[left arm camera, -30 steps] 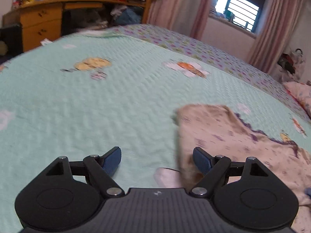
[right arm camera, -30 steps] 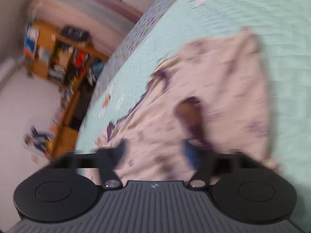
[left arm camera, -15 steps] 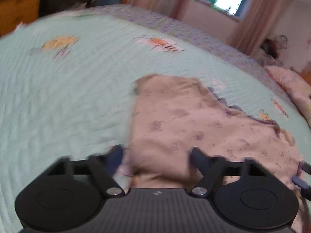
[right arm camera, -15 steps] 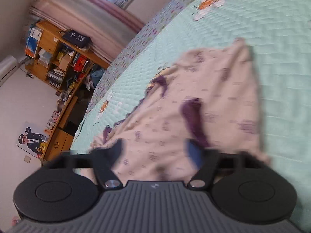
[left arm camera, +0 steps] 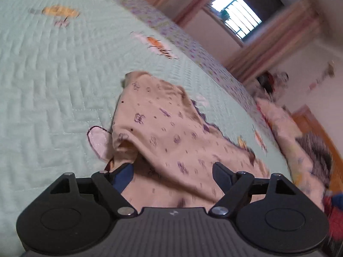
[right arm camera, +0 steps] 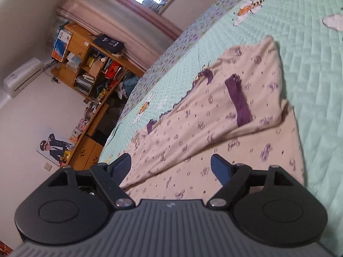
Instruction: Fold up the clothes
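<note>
Your left hand-held gripper [left arm camera: 172,171] hangs over the near part of the garment [left arm camera: 163,128], jaws spreading; cloth lies between the blue pads [left arm camera: 124,175] but they do not press it. Released.

Your right hand-held gripper [right arm camera: 171,167] is likewise widening, cream fabric under and between the fingers, neither pad clamped on it. Released.

The garment, cream with small purple prints and purple trim [right arm camera: 240,100], lies on the bed [left arm camera: 42,85], on the mint quilted bedspread. In the left wrist view one end is folded over into a raised hump, its far corner pointing toward the bed's far edge. In the right wrist view a long crease runs across it and it reaches toward the bed's patterned border.

Writing: none legible. The boxes on the wooden shelf [right arm camera: 85,64] carry print too small to read. A picture of a uniformed figure [right arm camera: 53,145] hangs on the wall below the shelf. An air conditioner [right arm camera: 21,77] sits on the same wall.
</note>
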The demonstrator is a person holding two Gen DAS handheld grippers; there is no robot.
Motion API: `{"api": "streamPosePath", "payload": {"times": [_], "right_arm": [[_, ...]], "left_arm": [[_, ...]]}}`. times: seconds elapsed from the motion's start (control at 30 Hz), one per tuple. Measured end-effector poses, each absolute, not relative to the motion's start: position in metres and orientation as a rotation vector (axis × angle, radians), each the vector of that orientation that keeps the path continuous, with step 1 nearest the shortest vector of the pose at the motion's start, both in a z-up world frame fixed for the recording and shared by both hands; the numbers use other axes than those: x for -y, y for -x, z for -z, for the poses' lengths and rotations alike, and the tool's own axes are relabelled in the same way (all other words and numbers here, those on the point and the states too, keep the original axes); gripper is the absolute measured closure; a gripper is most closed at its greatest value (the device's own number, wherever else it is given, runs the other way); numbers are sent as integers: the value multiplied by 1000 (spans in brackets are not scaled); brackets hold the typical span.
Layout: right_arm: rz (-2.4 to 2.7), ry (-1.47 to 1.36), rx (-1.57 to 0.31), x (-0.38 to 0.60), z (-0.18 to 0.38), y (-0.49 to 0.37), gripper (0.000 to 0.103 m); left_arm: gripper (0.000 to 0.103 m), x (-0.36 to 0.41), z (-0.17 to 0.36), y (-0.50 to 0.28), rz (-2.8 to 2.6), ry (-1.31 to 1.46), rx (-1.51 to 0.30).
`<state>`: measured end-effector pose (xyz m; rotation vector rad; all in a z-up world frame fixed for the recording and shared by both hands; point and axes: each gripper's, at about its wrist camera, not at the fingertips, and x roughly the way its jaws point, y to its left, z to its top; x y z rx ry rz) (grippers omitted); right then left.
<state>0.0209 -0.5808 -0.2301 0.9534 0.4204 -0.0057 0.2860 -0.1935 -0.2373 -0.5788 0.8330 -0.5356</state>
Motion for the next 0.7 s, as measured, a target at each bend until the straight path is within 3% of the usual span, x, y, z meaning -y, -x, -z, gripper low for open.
{"api": "streamPosePath", "payload": {"times": [0.1,0.17,0.23,0.3,0.33,0.37,0.53,0.7], "right_arm": [[9,-964,-429,580,235,-16,21],[17,-965,-429,580,238,-14,21],[18,-981,-423,580,241,-12,21],[13,-993,-416,580,241,-7,21],[8,-995,-411,578,240,-4,21],[-1,-996,-407,575,238,0,21],[-41,-984,-414,550,221,27,21],[-7,-988,-542,516,234,66,21]], "left_arm": [[28,173,245,-290,456,679,-802],[50,155,250,-286,386,740,-776],[54,148,253,-280,363,743,-777],[44,151,240,-265,341,620,-757],[24,155,230,-255,336,546,-737],[14,161,222,-244,338,478,-714],[8,204,186,-183,390,81,-685],[6,233,197,-104,466,-267,-763]]}}
